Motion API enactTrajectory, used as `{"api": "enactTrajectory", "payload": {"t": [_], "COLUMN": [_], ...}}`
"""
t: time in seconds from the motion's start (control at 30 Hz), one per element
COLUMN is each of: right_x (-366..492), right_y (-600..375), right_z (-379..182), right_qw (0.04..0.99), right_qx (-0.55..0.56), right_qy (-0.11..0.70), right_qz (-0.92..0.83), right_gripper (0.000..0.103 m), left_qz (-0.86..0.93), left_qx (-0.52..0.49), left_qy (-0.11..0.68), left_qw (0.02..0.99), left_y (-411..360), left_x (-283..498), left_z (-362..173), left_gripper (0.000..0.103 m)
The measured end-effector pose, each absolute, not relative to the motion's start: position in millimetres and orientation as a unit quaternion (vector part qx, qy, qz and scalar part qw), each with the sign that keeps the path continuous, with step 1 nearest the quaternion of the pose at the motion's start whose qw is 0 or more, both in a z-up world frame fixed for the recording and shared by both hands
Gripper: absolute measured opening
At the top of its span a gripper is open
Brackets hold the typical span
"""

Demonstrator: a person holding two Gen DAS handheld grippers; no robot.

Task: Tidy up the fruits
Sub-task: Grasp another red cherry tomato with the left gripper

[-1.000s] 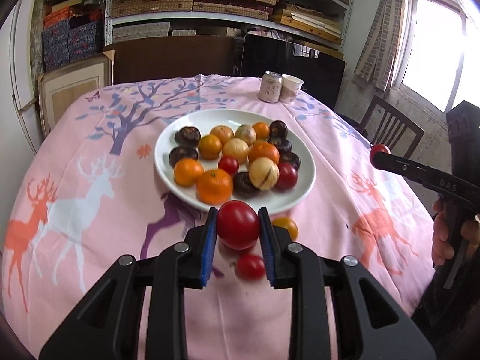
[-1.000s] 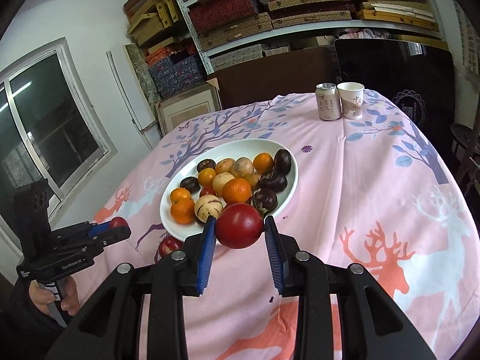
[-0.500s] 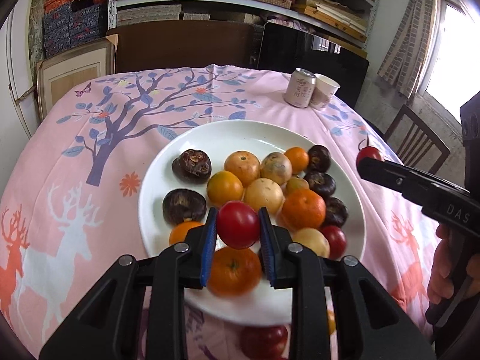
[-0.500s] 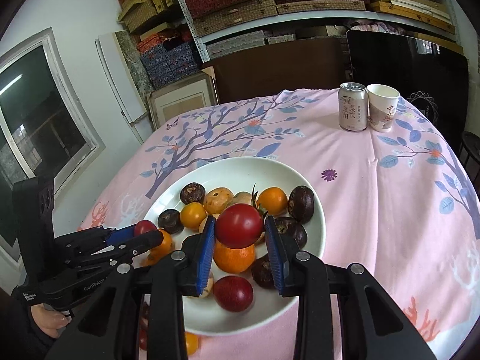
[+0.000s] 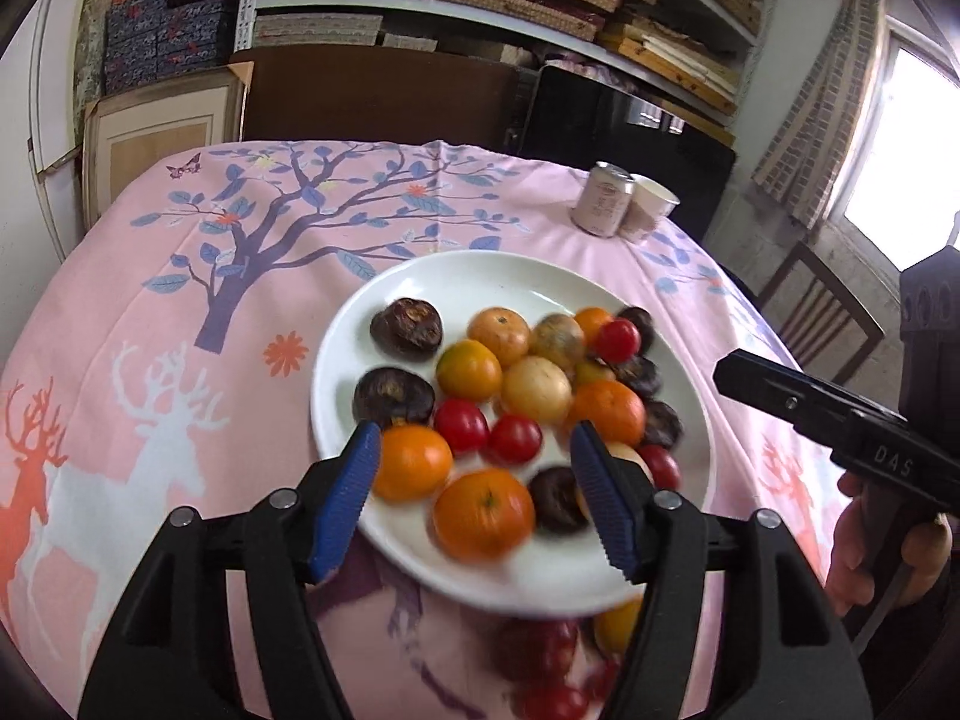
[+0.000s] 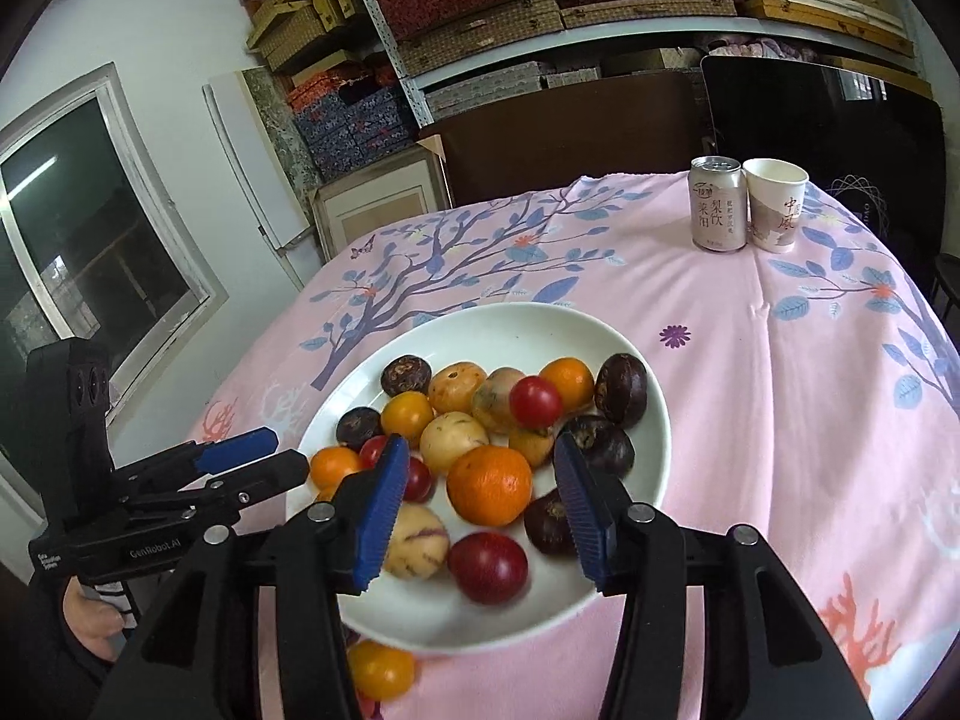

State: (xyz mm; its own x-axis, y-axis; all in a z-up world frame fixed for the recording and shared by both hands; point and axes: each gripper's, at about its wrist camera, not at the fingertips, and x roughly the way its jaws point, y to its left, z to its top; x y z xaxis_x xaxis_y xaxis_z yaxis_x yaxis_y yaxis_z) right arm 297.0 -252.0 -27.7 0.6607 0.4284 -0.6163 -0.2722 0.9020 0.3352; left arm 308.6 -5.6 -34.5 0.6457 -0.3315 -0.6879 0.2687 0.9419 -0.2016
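Your left gripper [image 5: 477, 492] is hanging over the near rim of the white plate [image 5: 420, 282], its fingers [image 5: 348, 498] released with nothing between them; they have just been opening. Your right gripper [image 6: 474, 504] is hovering over the same plate [image 6: 528, 324], and its fingers [image 6: 378, 510] have likewise just been opening and are gripping nothing.

Only your left view is showing the red tomatoes [image 5: 540, 648] lying on the pink tabletop [image 5: 120, 300] just below the plate, blurred and partly cut off by the gripper. Only your right view is showing the dark plum [image 6: 487, 558] and the striped pale fruit [image 6: 417, 540] clearly at the plate's near side, and the print on the can [image 6: 717, 204] beside the paper cup [image 6: 774, 204]. A small orange fruit [image 6: 381, 669] is sitting off the plate, half tucked under its edge.

The fruit is piled on the plate: oranges [image 5: 483, 513], small red tomatoes [image 5: 516, 438], pale round ones and wrinkled dark ones. One tomato [image 6: 535, 401] is perching on top of the heap. The nearest fruit in the left view is smeared by motion.
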Motion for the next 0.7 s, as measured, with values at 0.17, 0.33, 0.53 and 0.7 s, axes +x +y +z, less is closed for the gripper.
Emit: {"api": "enactTrajectory", "payload": {"t": [0.17,0.33,0.53,0.7], "right_x": [242,207,192,186], "right_y": [-262,-258,-256,-254], "right_z": [-36,-61,-72,-72], "right_qw": [0.901,0.890,0.883,0.881], "right_qx": [0.099,0.087,0.091,0.086], "right_qy": [0.369,0.396,0.410,0.413], "right_qz": [0.205,0.208,0.209,0.213], "right_gripper": [0.052,0.052,0.052,0.052], "left_qz": [-0.190,-0.205,-0.205,-0.209], "left_qx": [0.026,0.099,0.102,0.108], "left_qy": [0.393,0.419,0.425,0.445], "left_qw": [0.899,0.879,0.876,0.864], "left_y": [-14,-37,-45,-50], "left_x": [245,207,207,212], "left_z": [-46,-83,-92,-101], "left_gripper": [0.072,0.066,0.065,0.031]}}
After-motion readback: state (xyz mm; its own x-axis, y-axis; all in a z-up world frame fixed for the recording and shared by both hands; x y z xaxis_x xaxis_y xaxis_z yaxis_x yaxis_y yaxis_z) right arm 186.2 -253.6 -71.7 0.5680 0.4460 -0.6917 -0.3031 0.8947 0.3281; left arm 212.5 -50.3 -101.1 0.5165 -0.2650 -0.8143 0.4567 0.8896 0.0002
